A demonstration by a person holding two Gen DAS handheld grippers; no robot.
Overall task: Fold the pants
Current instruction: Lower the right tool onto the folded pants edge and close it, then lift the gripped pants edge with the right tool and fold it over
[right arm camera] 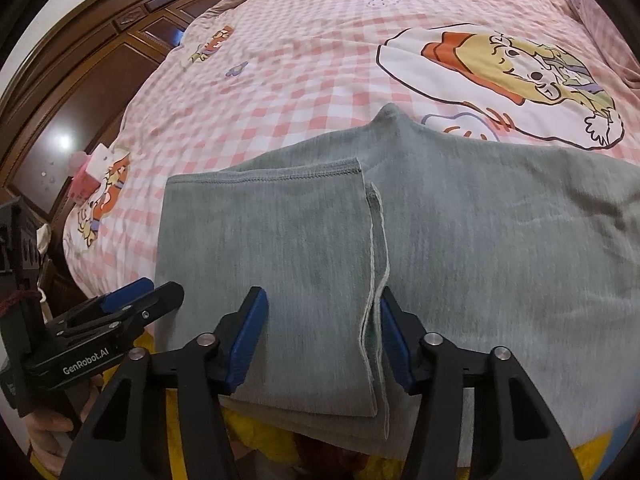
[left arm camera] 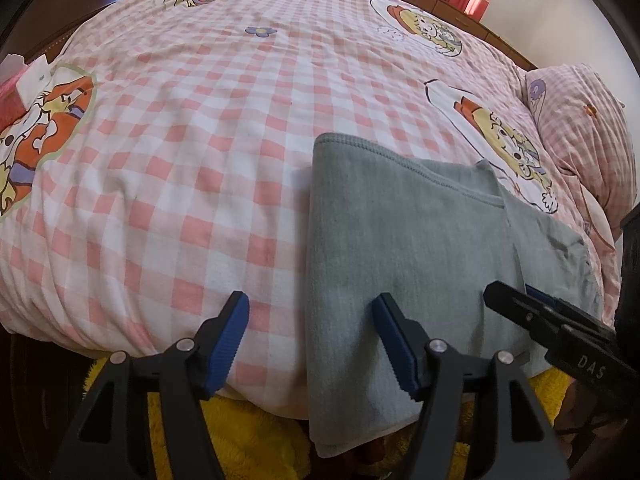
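A wide bed covered by a pink-and-white checked cartoon-print sheet (left arm camera: 192, 152) fills both views, its near edge hanging over a fluffy yellow rug (left arm camera: 240, 432). Dark carved wooden furniture (right arm camera: 80, 80) stands along the bed's left side, and a pink checked pillow (left arm camera: 580, 132) sits at the far right. The folded grey knit pants (right arm camera: 440, 240) lie at the bed's near edge, toward the right, with a stitched hem layer doubled over on top and a raw seam edge running toward the cameras; the lower end drapes off the mattress. Left of the pants the sheet is bare and flat across most of the bed. The left gripper (left arm camera: 310, 340) stands wide open, straddling the pants' left edge: one blue pad over the sheet, the other over the grey cloth, gripping nothing. The right gripper (right arm camera: 324, 340) is also spread wide and empty, poised above the doubled layer, its right finger beside the seam edge
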